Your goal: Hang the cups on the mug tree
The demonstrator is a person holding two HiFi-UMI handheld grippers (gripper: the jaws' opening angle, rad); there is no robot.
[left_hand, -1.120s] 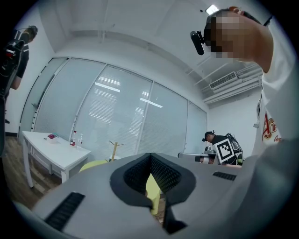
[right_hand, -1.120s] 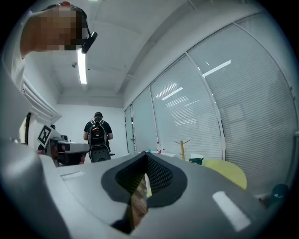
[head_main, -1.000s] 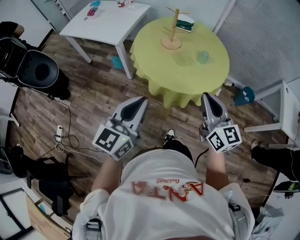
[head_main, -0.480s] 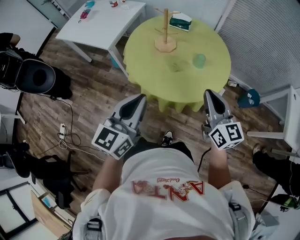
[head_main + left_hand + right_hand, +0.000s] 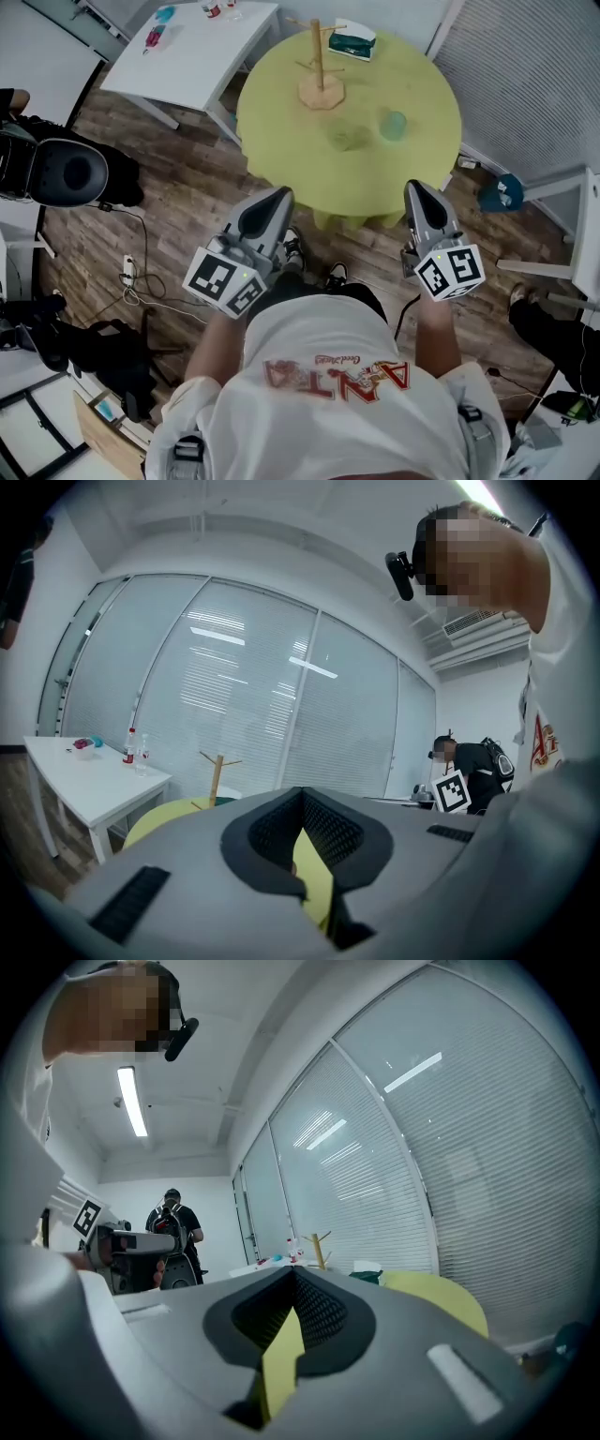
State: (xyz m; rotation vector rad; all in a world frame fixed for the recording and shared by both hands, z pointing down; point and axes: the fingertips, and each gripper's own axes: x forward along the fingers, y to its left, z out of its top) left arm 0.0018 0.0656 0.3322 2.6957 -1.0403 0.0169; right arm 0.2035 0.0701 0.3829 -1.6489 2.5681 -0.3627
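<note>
Nothing hung yet: mug tree (image 5: 318,58) looks bare on yellow table (image 5: 272,117); green cup (image 5: 393,123) & pale cup (image 5: 349,139) sit nr it. Left gripper (image 5: 273,198) & right gripper (image 5: 416,190) both closed, empty, well short of table

"ANTA" — red print on white shirt (image 5: 335,376).

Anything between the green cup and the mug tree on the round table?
Nothing visible. The green cup stands apart from the mug tree, with only yellow tablecloth between them. A faint pale shape lies nearer the front edge, off that line. The green-and-white box sits behind the tree.
</note>
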